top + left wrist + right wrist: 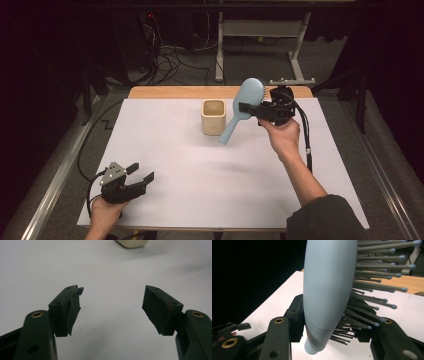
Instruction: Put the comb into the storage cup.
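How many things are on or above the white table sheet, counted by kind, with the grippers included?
Hairbrush, light blue, held in the air: 1
Cup, cream, standing on the sheet: 1
Grippers, black: 2, the left gripper open and empty, the right gripper shut on the hairbrush
Total: 4

In the right gripper view the hairbrush (pixel 328 290) is cut off at the top edge; its handle end below the fingers (pixel 297 315) is blurred. The cup (pixel 131 243) is cropped, possibly by half, beyond the left gripper's fingers (pixel 160 307).
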